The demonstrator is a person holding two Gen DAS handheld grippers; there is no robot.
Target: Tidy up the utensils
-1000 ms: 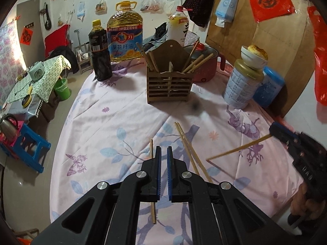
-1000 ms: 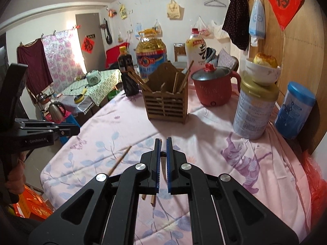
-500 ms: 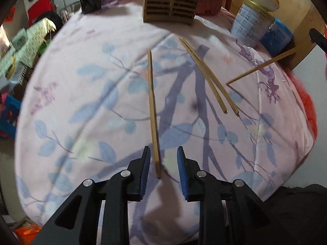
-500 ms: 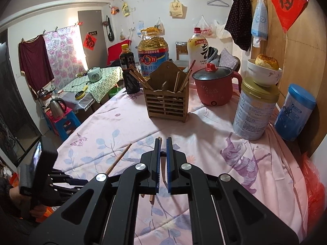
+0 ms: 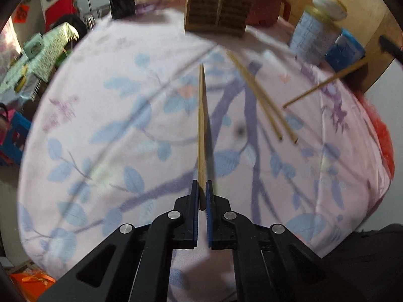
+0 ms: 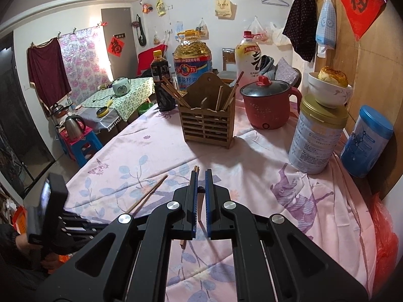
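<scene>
My left gripper [image 5: 200, 185] is shut on the near end of a single wooden chopstick [image 5: 201, 125], which points away toward the wooden utensil holder [image 5: 216, 22]. Two more chopsticks [image 5: 262, 100] lie side by side on the pink floral tablecloth [image 5: 100, 138] to its right. My right gripper [image 6: 200, 173] is shut on another chopstick [image 6: 199, 205]; in the left wrist view that chopstick [image 5: 325, 84] slants in the air at the right. The holder [image 6: 207, 123] with several chopsticks stands ahead in the right wrist view. The left gripper's chopstick [image 6: 148, 197] also shows there.
Behind the holder stand a soy sauce bottle [image 6: 162, 80], an oil jug [image 6: 192, 63], a white bottle [image 6: 248, 60] and a red electric pot [image 6: 268, 105]. A tin topped by a bowl [image 6: 318, 130] and a blue canister [image 6: 366, 141] stand at the right.
My left gripper dropped low over the table, opened around the single chopstick's near end and has closed on it. The right gripper has stayed shut with its chopstick, barely moving.
</scene>
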